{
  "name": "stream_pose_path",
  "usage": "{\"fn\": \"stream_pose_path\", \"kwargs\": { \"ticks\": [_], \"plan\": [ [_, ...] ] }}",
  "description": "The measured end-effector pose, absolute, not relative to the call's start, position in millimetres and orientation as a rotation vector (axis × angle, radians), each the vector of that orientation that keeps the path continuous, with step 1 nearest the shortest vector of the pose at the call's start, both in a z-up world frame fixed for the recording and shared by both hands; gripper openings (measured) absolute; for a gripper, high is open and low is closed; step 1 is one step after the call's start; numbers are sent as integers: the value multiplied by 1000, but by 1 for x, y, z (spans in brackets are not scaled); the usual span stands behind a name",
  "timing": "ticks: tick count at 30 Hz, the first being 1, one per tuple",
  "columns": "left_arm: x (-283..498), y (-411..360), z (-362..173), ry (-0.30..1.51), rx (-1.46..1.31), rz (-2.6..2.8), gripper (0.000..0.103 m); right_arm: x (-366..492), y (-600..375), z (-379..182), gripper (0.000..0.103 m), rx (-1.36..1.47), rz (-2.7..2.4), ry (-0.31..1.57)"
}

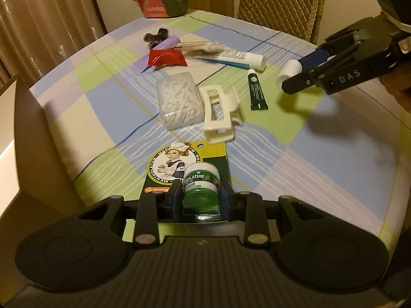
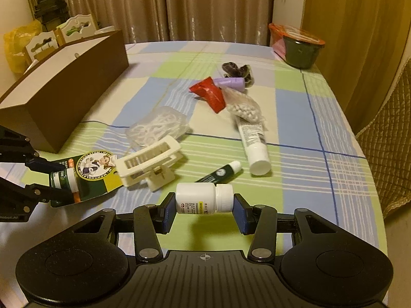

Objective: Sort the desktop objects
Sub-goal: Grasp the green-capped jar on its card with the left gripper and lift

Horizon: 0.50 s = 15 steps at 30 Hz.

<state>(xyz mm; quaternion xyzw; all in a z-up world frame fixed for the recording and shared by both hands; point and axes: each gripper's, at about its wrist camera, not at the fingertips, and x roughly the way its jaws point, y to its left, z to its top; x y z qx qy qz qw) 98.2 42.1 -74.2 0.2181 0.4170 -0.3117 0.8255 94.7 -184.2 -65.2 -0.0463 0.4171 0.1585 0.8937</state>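
Two grippers, each with something in it. My left gripper pinches a green Mentholatum salve jar between its blue pads, the jar sealed to its printed backing card, which lies on the checked tablecloth. My right gripper clamps a white pill bottle sideways, one pad on the bottom and the other on the ribbed cap, lifted clear of the cloth so its shadow falls below.

Ahead of the jar, a cream hair claw clip lies touching the top of the card, and just beside it is a clear bag of white floss picks. A small dark green tube lies near the clip. Farther back sit a white tube with a large cap, a bag of cotton swabs, a red packet, a lilac tube and a dark scrunchie, bunched close. At the table's far edge stands an instant noodle bowl.

From the right wrist view, a brown wooden box stands at the left of the table, well apart from the pill bottle.
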Motion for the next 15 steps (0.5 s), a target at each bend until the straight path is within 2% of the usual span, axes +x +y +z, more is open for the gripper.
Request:
{"fn": "stream_pose_path", "kwargs": {
  "ticks": [15],
  "plan": [
    [72,65,-38,806,394,-599,27,83,-158,-48,46,-119,375,819]
  ]
}}
